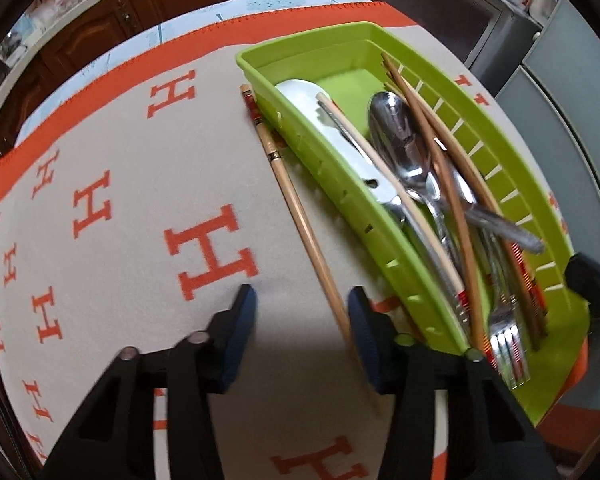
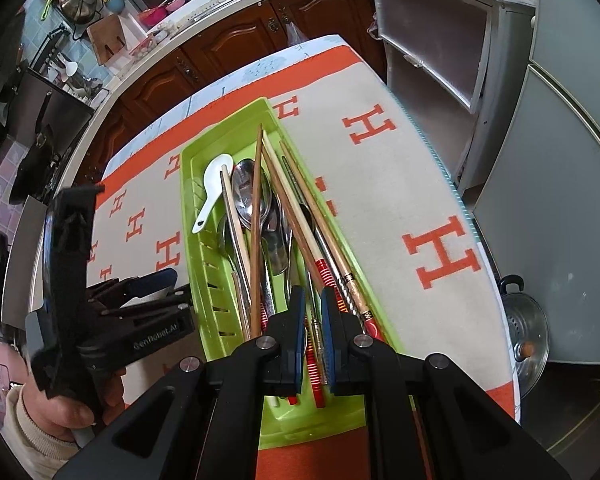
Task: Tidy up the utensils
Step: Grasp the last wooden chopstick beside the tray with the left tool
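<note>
A green utensil tray [image 1: 320, 152] [image 2: 196, 216] lies on the beige and orange cloth and holds a white ceramic spoon [image 2: 212, 192], metal spoons [image 1: 396, 136], a fork [image 1: 504, 332] and several chopsticks. One light wooden chopstick [image 1: 296, 208] lies on the cloth along the tray's left wall. My left gripper [image 1: 300, 300] is open just above the cloth, its right finger beside this chopstick's near end. My right gripper [image 2: 313, 300] hovers over the tray's near end, jaws narrowly apart around the red-striped chopstick ends [image 2: 314, 364], not clearly gripping.
The cloth [image 1: 120, 208] covers the table; its right edge [image 2: 452, 184] drops off toward grey cabinets. Wooden cupboards and a cluttered counter stand behind. A steel pot lid [image 2: 528, 340] sits low at the right. The hand holding the left gripper [image 2: 112, 320] shows left of the tray.
</note>
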Motion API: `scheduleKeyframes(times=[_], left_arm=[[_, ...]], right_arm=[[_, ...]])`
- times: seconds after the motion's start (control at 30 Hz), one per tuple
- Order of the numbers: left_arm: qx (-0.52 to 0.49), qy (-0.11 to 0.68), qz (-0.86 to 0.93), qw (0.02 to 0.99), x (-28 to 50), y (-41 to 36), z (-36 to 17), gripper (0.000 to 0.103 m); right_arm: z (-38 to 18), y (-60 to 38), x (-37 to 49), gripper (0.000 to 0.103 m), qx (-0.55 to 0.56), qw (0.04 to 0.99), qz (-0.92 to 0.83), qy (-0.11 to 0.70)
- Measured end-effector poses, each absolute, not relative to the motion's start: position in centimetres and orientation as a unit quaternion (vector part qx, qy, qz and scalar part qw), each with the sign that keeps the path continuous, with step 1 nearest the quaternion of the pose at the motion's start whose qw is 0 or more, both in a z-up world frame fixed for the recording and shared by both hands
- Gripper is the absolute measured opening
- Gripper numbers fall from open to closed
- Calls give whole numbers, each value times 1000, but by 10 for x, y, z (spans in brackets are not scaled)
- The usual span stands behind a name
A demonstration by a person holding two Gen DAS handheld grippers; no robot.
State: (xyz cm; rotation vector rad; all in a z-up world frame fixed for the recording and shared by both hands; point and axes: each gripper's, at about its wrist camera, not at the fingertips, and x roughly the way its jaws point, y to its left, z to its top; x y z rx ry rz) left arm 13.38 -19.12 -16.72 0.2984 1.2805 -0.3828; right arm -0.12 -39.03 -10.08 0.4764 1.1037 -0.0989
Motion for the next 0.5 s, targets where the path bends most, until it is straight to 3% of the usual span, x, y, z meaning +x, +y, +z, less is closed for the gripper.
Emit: scheduleKeyframes(times=[0.1, 0.33, 0.37, 0.43, 0.5], left_arm=[[133, 599, -173, 771, 142, -176, -163, 33], [137, 615, -166, 759, 168, -173, -167, 33], [142, 617, -168, 756, 168, -174, -167, 30], [137, 622, -176, 751, 170, -175, -166, 4], [122, 636, -175, 741, 174, -170, -163, 4]], right_arm=[[-99, -388, -3, 8, 218, 827, -46, 517], [-97, -381, -4, 8, 215, 829, -34, 515], [-97, -380, -4, 8, 215, 829, -33, 515], [-97, -379, -4, 8, 215, 829, -30, 515], [-96, -377, -4, 8, 214, 829, -28, 515]])
